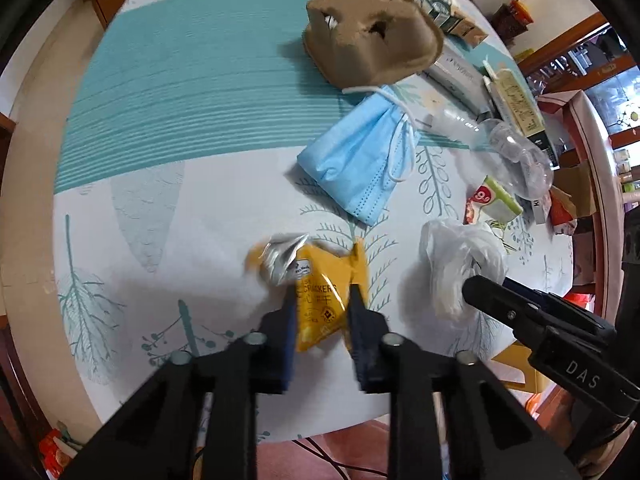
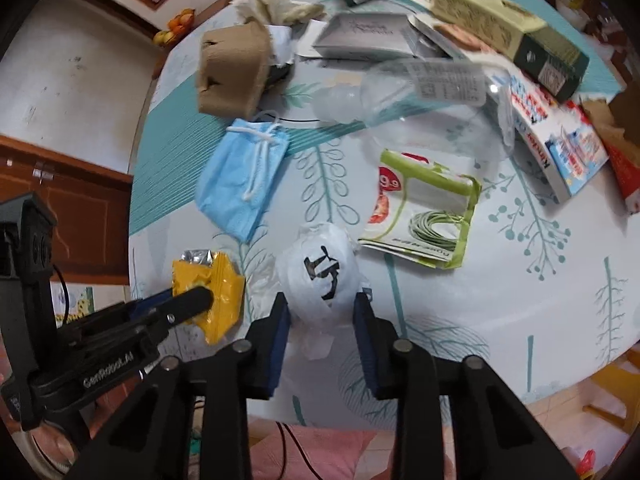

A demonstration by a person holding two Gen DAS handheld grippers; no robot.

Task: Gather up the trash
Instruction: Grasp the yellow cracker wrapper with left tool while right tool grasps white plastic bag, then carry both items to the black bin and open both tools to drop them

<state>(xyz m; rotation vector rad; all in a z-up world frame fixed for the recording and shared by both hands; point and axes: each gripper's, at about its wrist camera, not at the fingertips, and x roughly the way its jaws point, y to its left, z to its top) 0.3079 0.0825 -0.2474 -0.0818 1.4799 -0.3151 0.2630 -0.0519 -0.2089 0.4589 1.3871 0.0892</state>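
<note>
On the leaf-patterned tablecloth (image 1: 168,208) a yellow cracker wrapper (image 1: 316,272) with a torn silver end sits pinched between the blue pads of my left gripper (image 1: 322,300), which is shut on it. The right wrist view shows the same wrapper (image 2: 224,280) under the left gripper (image 2: 196,300). Just to its right, a crumpled white plastic bag (image 2: 320,268) with black print fills the gap of my right gripper (image 2: 320,312), whose pads press its sides. From the left wrist camera the bag (image 1: 456,256) shows beside one right finger (image 1: 480,288).
A blue face mask (image 2: 244,176) lies beyond the wrapper, a brown pulp carton (image 2: 232,72) behind it. A green-and-white packet (image 2: 428,208), a clear plastic bottle (image 2: 408,88) and several boxes (image 2: 508,28) crowd the far right. The table's rim (image 2: 440,400) runs just below the grippers.
</note>
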